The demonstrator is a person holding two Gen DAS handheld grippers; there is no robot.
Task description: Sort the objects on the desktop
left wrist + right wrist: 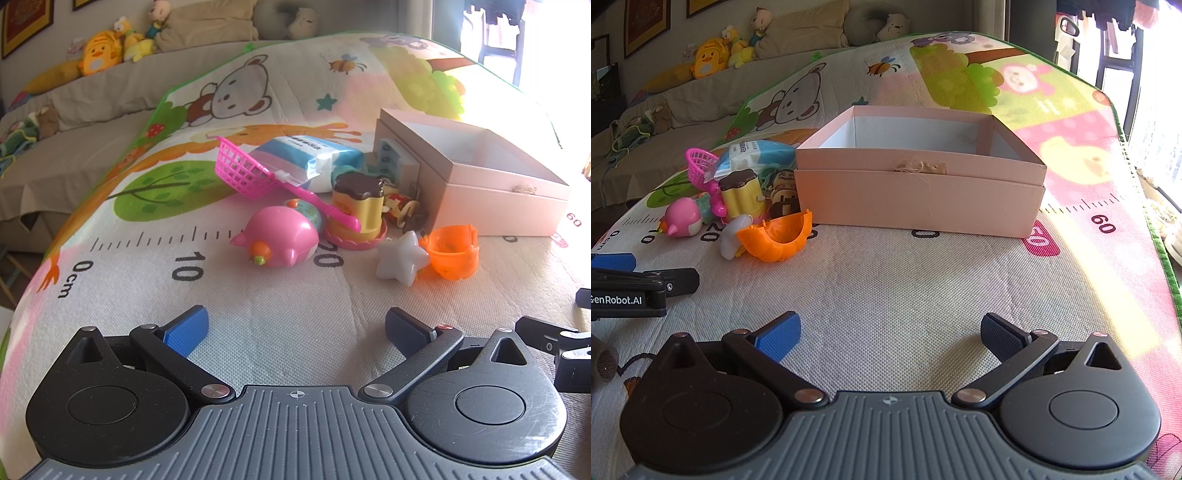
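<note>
A pile of toys lies on the printed play mat (258, 332): a pink pig toy (280, 236), a pink net scoop (243, 173), a blue-white wipes pack (306, 155), a yellow pudding toy (356, 206), a white star (402, 262) and an orange shell (452, 254). An open pink box (919, 199) stands right of the pile; its inside looks empty. My left gripper (295, 328) is open and empty, short of the pile. My right gripper (890, 332) is open and empty, short of the box. The orange shell (779, 236) and pig (683, 221) also show in the right wrist view.
The left gripper's body (631, 291) shows at the right view's left edge; the right gripper's side (554, 347) shows at the left view's right edge. A sofa with plush toys (103, 55) lies behind the mat. The mat's edge (1160, 240) runs along the right.
</note>
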